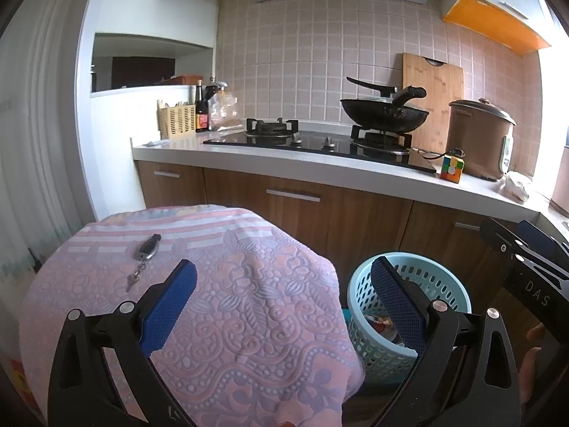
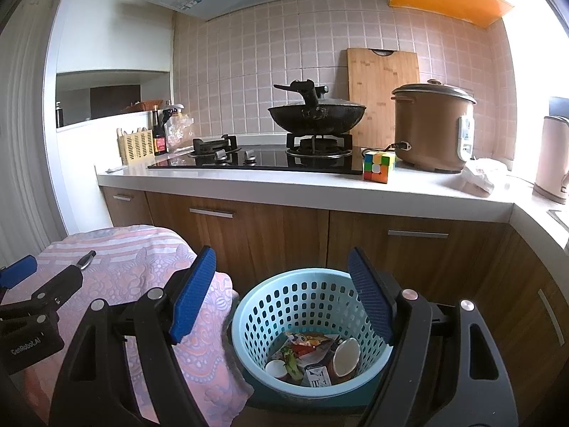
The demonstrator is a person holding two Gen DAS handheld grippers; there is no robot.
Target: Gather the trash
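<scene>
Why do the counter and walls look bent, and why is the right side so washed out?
Both wrist views use fisheye lenses, so the countertop edge bows and black corners frame each picture. In the right wrist view, daylight from the right blows out the area by the kettle; in the left wrist view, the same glare whitens the right edge beyond the rice cooker.

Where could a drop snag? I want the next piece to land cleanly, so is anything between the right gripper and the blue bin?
Nothing visible is in the way. The right gripper hangs with open jaws above the open-topped blue bin, which already holds trash. The pink cloth lies to its left, beside the bin, not over it.
</scene>
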